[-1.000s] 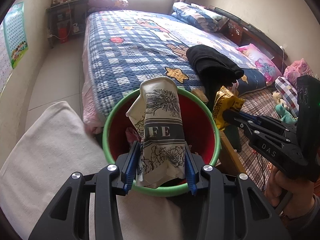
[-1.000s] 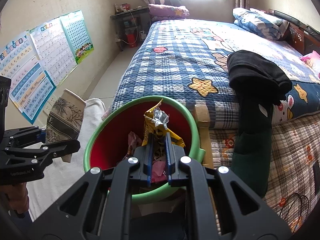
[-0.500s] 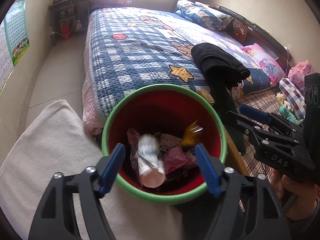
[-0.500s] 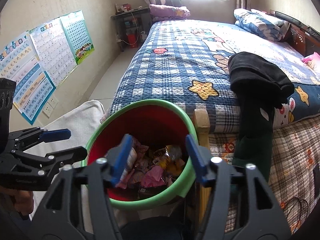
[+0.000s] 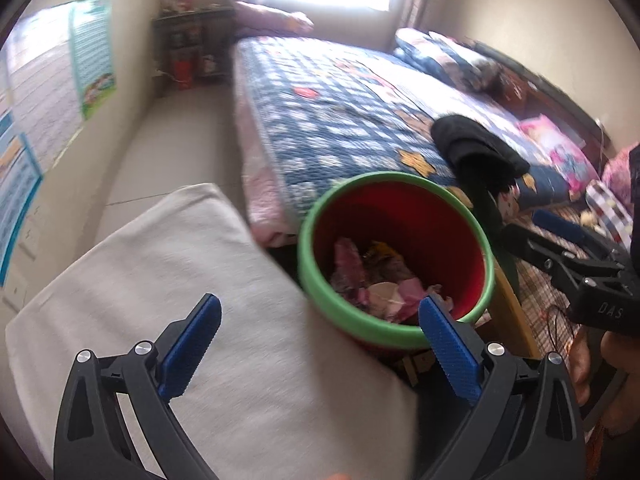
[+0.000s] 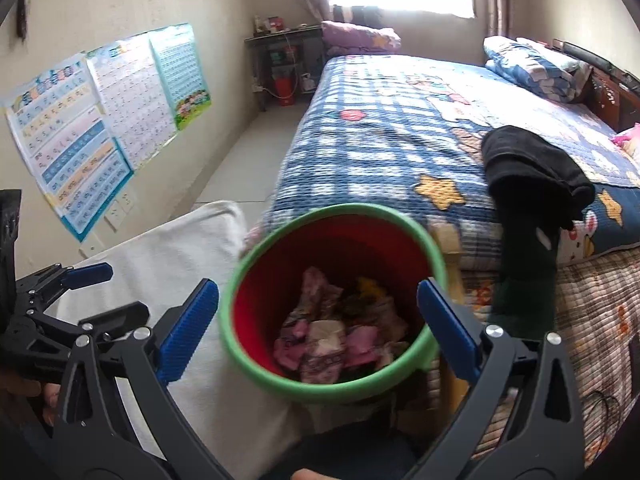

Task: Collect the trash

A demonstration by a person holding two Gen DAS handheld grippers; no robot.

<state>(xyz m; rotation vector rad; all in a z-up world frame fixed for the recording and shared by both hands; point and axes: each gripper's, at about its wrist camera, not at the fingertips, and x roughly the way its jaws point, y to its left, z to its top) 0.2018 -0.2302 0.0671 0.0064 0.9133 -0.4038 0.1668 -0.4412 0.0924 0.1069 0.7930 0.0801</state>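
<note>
Both tongs now empty. A second ago the left tongs (image 5: 318,330) gripped a printed paper cup and the right tongs (image 6: 318,330) a yellow wrapper; both are dropped, jaws opening wide with nothing between them. We judge this load binned. Trash (image 6: 336,332) lies crumpled, pink, white and yellow, in the red bin (image 6: 280,280) beside the bed (image 6: 400,128); the cup is probably there, blur hides it.

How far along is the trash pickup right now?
Done: wrappers and paper lie inside the bin. In hand: nothing; the left claw and right claw are opening with nothing between the pads. Left: no loose trash shows on the bed or cushion.
</note>
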